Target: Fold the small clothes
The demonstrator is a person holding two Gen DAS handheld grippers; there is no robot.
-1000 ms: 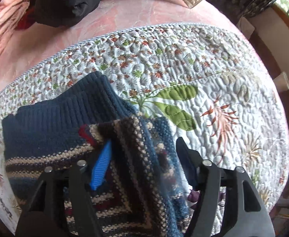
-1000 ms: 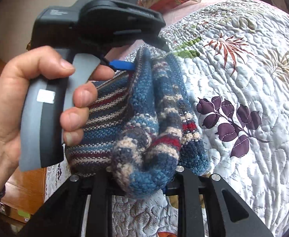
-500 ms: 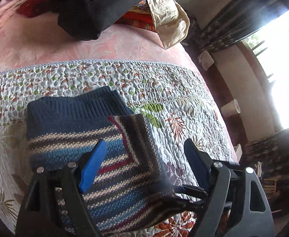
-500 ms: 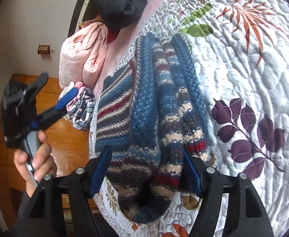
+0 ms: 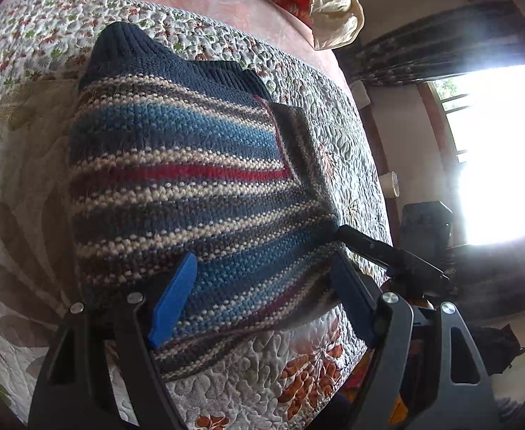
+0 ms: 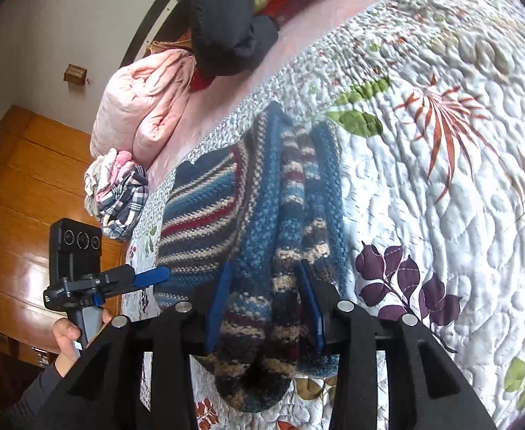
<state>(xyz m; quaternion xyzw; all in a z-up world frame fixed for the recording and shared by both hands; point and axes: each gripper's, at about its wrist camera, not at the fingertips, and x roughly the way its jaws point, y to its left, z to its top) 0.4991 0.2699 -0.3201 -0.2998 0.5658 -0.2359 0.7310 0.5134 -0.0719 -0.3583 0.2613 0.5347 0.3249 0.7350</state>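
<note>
Bedroom: quilted bedspread (image 6: pixel 441 186) with leaf and flower prints over a pink sheet (image 5: pixel 226 10), wooden wardrobe (image 6: pixel 15 193) at the side, bright window (image 5: pixel 495 150) past the bed edge.
Sweater: striped knit sweater (image 5: pixel 190 179) lies on the bedspread, folded over itself, navy ribbed hem at the far end.
Change, left: a second ago my left gripper (image 5: pixel 259 294) had its jaws around the bunched edge; now the jaws stand wide, nothing between them, hovering over the near edge of the sweater.
Change, right: my right gripper (image 6: pixel 266 304) went from clamped, to wide half a second ago, to narrow jaws pinching the thick folded roll at the near end.
Sweater shape: a second ago it was lumpy and raised; now it sits flatter and wider on the bed in the left view.
Meaning: I judge a fold is just laid, with the right side re-gripping to tidy or make the next fold; not done, edges uneven.
Other hand: seen from the right view, hand (image 6: pixel 72 337) on the left handle, dark sleeve.
Textures: chunky seed-stitch wool, blue, cream, red, brown bands; soft, thick, holds bulk at folds. Quilt puckered, stitched.
Clutter: pink duvet (image 6: pixel 140 104), plaid bundle (image 6: pixel 119 197), black garment (image 6: pixel 223 25) at the headboard, well apart from the sweater.
</note>
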